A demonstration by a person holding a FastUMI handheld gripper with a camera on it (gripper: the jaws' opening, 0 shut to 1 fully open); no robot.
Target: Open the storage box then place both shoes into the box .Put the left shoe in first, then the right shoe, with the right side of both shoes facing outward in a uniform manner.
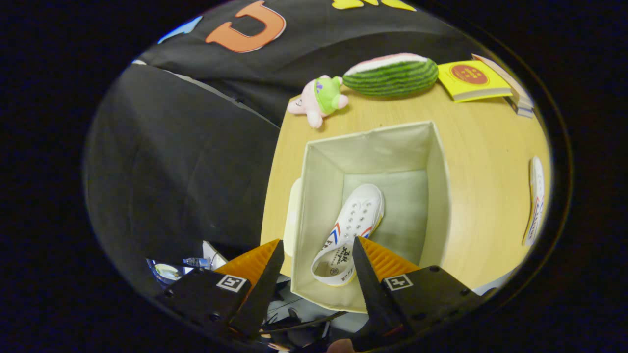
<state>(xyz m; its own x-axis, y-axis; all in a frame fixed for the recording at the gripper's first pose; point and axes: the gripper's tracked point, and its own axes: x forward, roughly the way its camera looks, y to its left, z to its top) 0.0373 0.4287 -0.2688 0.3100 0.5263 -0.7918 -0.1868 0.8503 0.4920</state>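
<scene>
Gripper (316, 250) released, fingers spread above open cream fabric storage box (441, 186); white canvas shoe (355, 220) lies inside; second white shoe (535, 201) on wooden table (490, 147).

The storage box (373, 147) has soft matt fabric walls, and the shoe (351, 230) lying in it looks like smooth canvas with small metal eyelets. The table (481, 162) is pale wood-grain with a low sheen, carrying a plush toy (321, 98), a fuzzy cloth watermelon (390, 76) and a paper-covered book (471, 78). The gripper (318, 250), fingers spread wide above the box, has ridged pads (255, 260) on matt plastic bodies.
</scene>
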